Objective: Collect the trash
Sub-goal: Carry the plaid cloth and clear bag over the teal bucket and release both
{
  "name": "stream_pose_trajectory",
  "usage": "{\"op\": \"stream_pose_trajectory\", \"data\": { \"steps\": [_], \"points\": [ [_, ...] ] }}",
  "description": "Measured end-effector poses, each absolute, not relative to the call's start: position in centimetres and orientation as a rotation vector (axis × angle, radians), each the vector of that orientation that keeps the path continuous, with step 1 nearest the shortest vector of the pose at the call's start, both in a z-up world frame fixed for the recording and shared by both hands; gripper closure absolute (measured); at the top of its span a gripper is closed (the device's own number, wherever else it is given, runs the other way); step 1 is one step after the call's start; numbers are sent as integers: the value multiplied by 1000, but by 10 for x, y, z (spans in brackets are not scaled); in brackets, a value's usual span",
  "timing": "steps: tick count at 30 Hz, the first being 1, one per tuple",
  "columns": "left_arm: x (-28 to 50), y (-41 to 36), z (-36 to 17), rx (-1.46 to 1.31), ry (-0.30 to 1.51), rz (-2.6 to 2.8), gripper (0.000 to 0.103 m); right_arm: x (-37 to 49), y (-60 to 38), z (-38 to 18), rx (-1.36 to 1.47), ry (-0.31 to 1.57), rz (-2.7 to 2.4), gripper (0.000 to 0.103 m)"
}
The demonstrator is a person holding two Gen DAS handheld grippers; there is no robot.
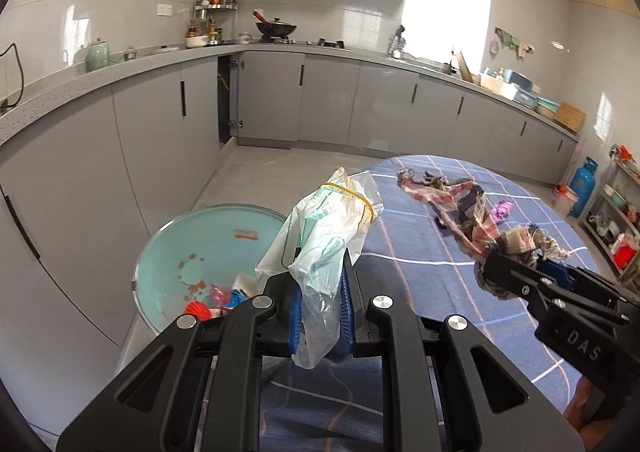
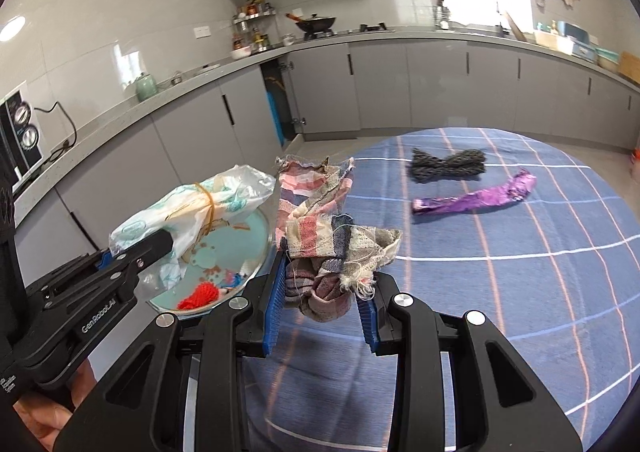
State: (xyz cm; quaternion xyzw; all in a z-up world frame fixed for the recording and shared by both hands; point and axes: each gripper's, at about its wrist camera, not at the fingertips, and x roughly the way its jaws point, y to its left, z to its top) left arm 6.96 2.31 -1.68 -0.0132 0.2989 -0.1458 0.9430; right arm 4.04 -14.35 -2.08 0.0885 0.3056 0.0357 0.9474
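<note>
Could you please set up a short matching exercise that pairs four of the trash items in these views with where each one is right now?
Things:
1. plastic bag
2. plaid rag
3. purple wrapper
4. red pom-pom

Places:
A. lying loose on the blue tablecloth
B. pinched in the right gripper
C. inside the teal basin
D. pinched in the left gripper

Pairs: 1-D, 2-B, 3-A, 4-C
</note>
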Motion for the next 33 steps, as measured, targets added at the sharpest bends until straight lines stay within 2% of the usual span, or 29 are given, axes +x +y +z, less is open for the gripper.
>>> {"op": "stream_pose_trajectory", "data": {
  "steps": [33],
  "points": [
    [113, 85, -44, -114, 702, -117, 87, 103, -72, -32, 168, 711, 218, 69]
  ]
}}
